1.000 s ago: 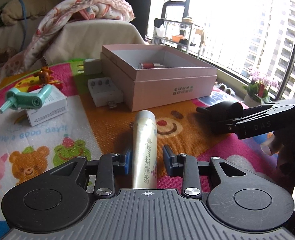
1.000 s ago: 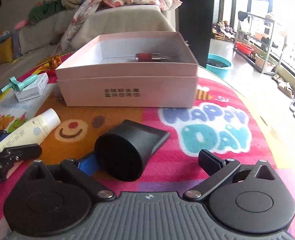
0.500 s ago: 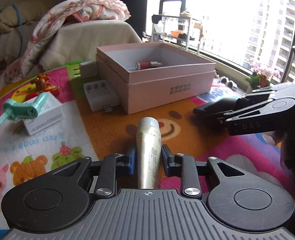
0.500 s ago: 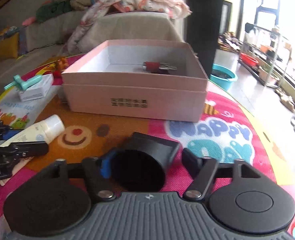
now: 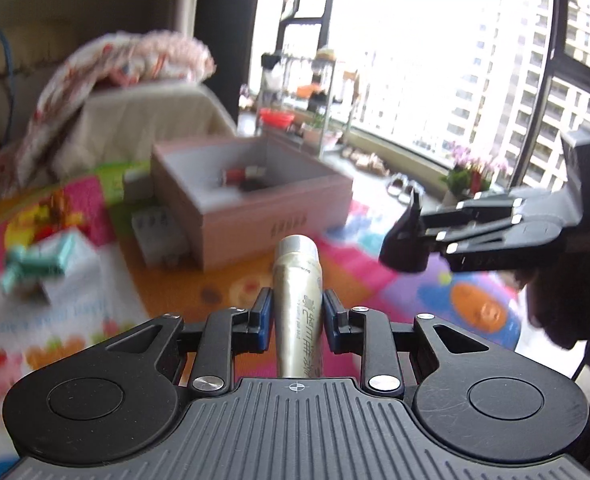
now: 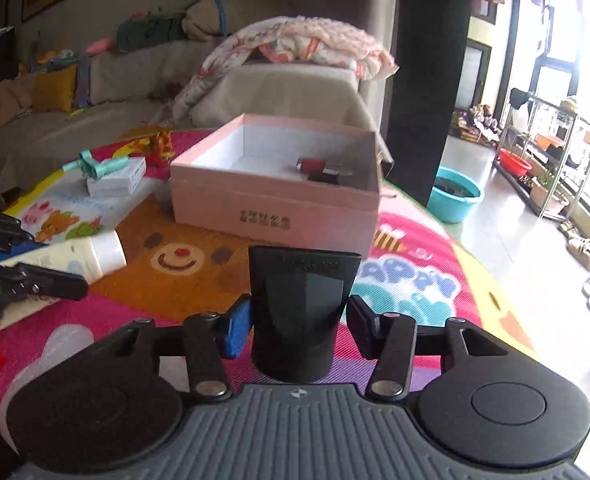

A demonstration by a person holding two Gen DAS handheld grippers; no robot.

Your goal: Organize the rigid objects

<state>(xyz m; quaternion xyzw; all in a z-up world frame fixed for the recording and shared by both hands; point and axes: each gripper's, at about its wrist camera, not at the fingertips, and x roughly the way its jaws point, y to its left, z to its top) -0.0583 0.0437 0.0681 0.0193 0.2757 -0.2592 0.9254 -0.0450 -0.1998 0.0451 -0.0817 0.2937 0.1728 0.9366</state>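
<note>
A cream lotion tube (image 5: 298, 280) points away from me, and my left gripper (image 5: 297, 312) is shut on it, holding it clear of the play mat. A black hair-dryer nozzle (image 6: 299, 292) stands between the pads of my right gripper (image 6: 295, 320), whose jaws are closing on it; it is lifted off the mat. An open pink box (image 6: 275, 208) lies ahead of both grippers, with a red and silver item (image 6: 313, 166) inside. In the left wrist view the right gripper (image 5: 415, 236) holds the nozzle (image 5: 403, 248) to the right of the pink box (image 5: 275, 216).
A white carton (image 6: 115, 174) with a teal plastic piece (image 6: 95, 162) on top lies left of the box. A white charger (image 5: 155, 232) and an orange toy (image 6: 161, 146) are nearby. The mat's right edge drops to the floor by a blue basin (image 6: 457, 196).
The right gripper's jaws have closed around the black nozzle and lifted it upright. The left gripper has tightened on the tube and raised it; both have moved up toward the pink box.
</note>
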